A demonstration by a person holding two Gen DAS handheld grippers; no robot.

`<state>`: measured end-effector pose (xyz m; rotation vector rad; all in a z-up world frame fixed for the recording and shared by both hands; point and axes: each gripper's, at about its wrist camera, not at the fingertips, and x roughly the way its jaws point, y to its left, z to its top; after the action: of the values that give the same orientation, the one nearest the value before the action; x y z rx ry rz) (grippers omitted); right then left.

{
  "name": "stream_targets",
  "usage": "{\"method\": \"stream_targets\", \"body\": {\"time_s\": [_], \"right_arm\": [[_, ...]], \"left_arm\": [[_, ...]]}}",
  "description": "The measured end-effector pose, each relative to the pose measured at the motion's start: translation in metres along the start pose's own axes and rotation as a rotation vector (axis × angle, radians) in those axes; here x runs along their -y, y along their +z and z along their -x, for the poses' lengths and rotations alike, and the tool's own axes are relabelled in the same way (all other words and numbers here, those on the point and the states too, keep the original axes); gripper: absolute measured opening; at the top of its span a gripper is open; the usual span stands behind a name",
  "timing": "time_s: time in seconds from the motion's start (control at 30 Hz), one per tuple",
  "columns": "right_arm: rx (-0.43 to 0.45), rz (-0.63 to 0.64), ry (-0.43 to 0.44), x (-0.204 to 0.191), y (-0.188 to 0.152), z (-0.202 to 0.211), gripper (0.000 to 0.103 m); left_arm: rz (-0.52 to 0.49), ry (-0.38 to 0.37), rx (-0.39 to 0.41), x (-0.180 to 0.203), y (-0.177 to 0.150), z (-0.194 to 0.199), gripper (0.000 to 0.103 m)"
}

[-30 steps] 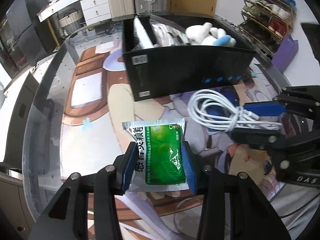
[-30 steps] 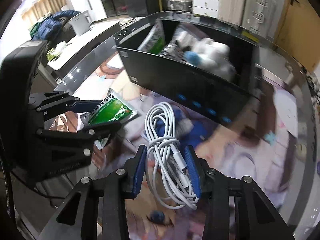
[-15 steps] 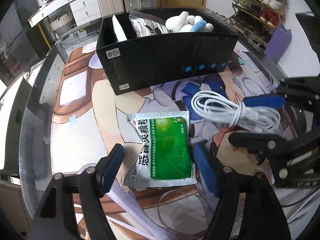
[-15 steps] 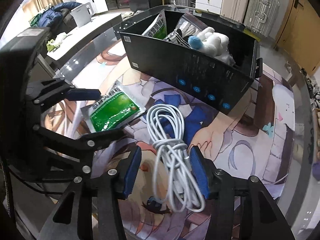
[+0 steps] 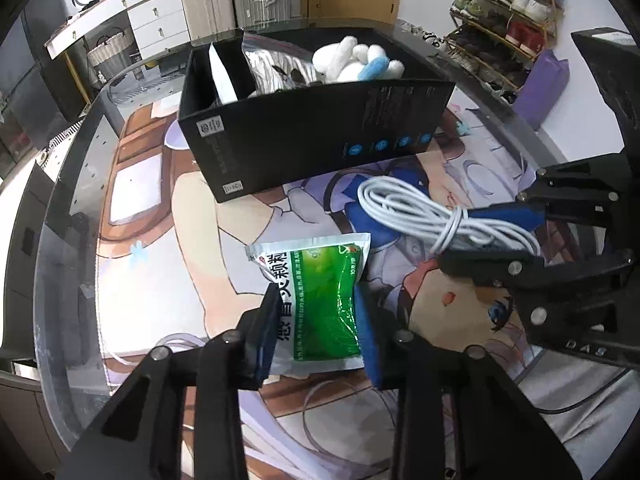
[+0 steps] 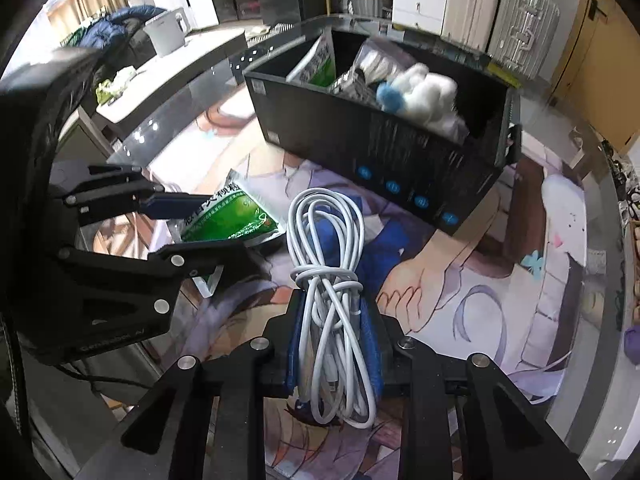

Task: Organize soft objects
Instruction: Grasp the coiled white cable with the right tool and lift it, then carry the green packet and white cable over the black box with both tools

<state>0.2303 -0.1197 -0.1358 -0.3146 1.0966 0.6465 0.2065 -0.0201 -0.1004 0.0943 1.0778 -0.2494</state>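
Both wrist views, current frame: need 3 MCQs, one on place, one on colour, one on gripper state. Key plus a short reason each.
1. Where is the white plush toy?
A. inside the black box
B. on the mat beside the box
C. in the left gripper

2. What colour is the front of the sachet in the left gripper?
A. red
B. green
C. yellow

3. What is the right gripper doing?
A. open above the mat
B. shut on nothing
C. shut on the white cable

Key:
1 A, the plush shows over the box's rim in both views.
2 B, the printed panel between the blue pads is green.
3 C, the pads press both sides of the coiled bundle.
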Motion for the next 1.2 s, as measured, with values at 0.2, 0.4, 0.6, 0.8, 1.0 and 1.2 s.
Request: {"method": "stream_targets", "body": {"time_s": [0.2, 0.4, 0.6, 0.8, 1.0, 1.2], "right_arm": [[0.038, -0.014, 0.008, 0.000, 0.001, 0.015, 0.026], [0.098, -0.020, 0.016, -0.003, 0.003, 0.035, 0.026], [0.179, -0.026, 0.017, -0.009, 0.009, 0.057, 0.026], [0.245, -0.019, -0.028, -0.009, 0.016, 0.077, 0.026], [0.346, -0.030, -0.090, -0.009, 0.026, 0.104, 0.026], [0.454, -0.080, -0.123, -0.002, 0.041, 0.127, 0.026]], "left_arm": [[-0.026, 0.026, 0.065, 0.004, 0.001, 0.019, 0.034], [-0.029, 0.016, 0.131, 0.006, 0.003, 0.042, 0.034], [-0.006, 0.011, 0.197, 0.001, 0.010, 0.064, 0.034], [0.012, 0.032, 0.262, -0.003, 0.018, 0.080, 0.034], [0.043, -0.013, 0.296, -0.005, 0.033, 0.094, 0.034], [0.048, 0.024, 0.400, -0.005, 0.050, 0.113, 0.034]]}}
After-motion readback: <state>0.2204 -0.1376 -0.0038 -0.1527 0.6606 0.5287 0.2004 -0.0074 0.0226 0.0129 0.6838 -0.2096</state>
